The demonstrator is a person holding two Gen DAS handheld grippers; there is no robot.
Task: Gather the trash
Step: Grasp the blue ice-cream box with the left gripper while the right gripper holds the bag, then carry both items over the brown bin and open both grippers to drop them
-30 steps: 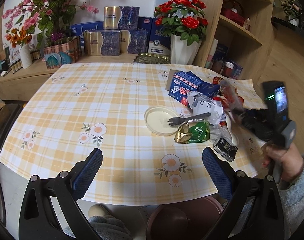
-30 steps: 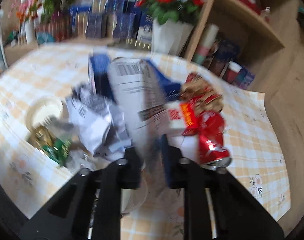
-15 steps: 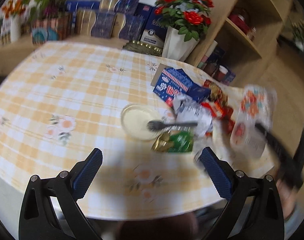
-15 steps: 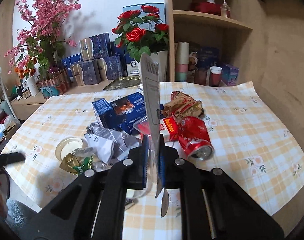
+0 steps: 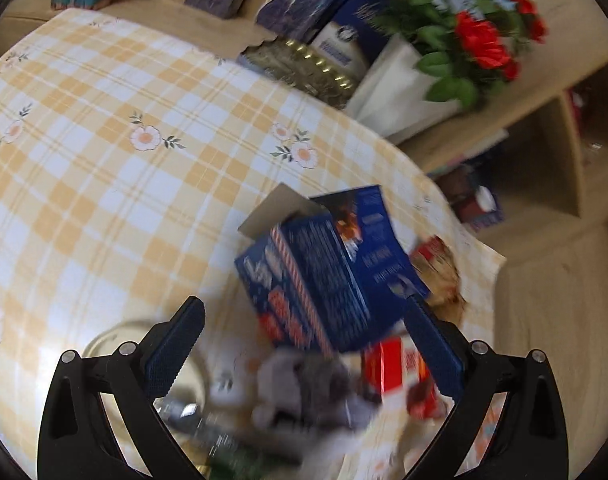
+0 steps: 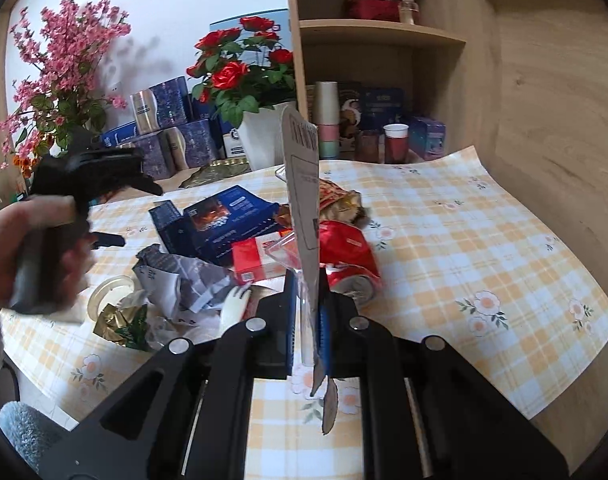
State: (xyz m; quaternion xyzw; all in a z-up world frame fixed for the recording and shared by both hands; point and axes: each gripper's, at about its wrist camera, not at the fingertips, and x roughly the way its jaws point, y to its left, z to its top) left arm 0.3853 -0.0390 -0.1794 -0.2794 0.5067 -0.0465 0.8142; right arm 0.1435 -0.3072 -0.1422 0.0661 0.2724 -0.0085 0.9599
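A heap of trash lies on the checked tablecloth (image 6: 484, 248): a blue carton (image 5: 328, 276) (image 6: 220, 220), crumpled grey paper (image 6: 176, 280), a crushed red can (image 6: 352, 256), a red-and-white box (image 6: 256, 260), a gold-green wrapper (image 6: 120, 320), a round lid (image 6: 108, 288). My left gripper (image 5: 304, 344) is open, its jaws wide apart above the blue carton; it also shows in the right wrist view (image 6: 104, 172). My right gripper (image 6: 308, 312) is shut on a clear plastic package with a printed card (image 6: 304, 184), held upright above the table.
A white vase of red roses (image 6: 260, 136) and stacked blue gift boxes (image 6: 172, 120) stand behind the table. A wooden shelf unit (image 6: 384, 80) with cups and boxes stands at the right. Pink blossoms (image 6: 64, 64) stand at the far left.
My left gripper has swung in over the table from its front edge to above the blue carton, still open. My right gripper has lifted the plastic package up out of the heap.
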